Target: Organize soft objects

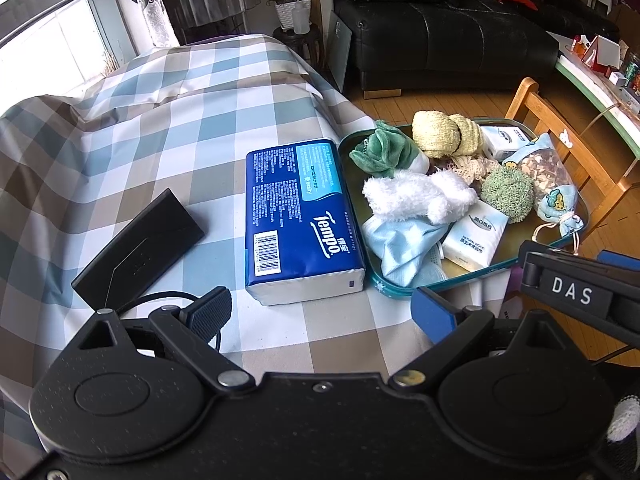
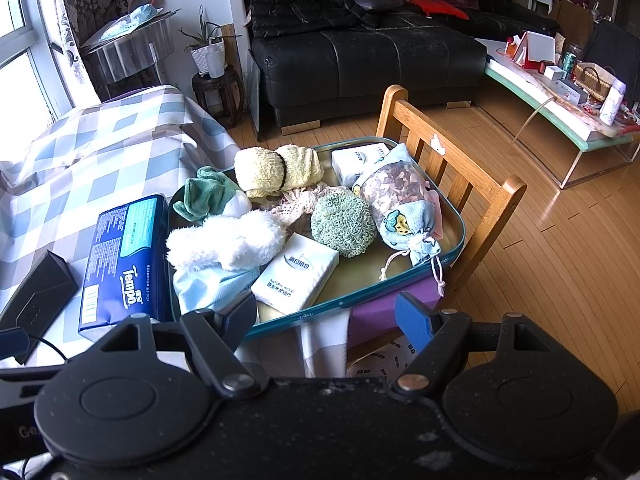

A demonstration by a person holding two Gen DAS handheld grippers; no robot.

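Note:
A teal-rimmed tray (image 1: 400, 289) (image 2: 460, 240) holds several soft things: a white fluffy toy (image 1: 416, 196) (image 2: 228, 240), a green plush (image 1: 380, 152) (image 2: 208, 194), a yellow towel roll (image 1: 440, 134) (image 2: 276, 168), a green knitted ball (image 1: 508, 192) (image 2: 344, 224), a light blue cloth (image 1: 400, 244) (image 2: 204, 284), a drawstring pouch (image 1: 552, 176) (image 2: 404, 204) and white tissue packs (image 1: 474, 236) (image 2: 296, 274). A blue Tempo tissue pack (image 1: 300, 220) (image 2: 120, 264) lies left of the tray. My left gripper (image 1: 324, 312) is open and empty, near the Tempo pack. My right gripper (image 2: 328, 320) is open and empty at the tray's near edge.
A black case (image 1: 136, 248) (image 2: 36, 300) lies on the checked tablecloth (image 1: 160, 120) (image 2: 100, 140) to the left. A wooden chair (image 1: 560, 136) (image 2: 460, 168) stands right of the tray. A black sofa (image 2: 368, 56) and a low table (image 2: 560, 104) stand beyond, on wooden floor.

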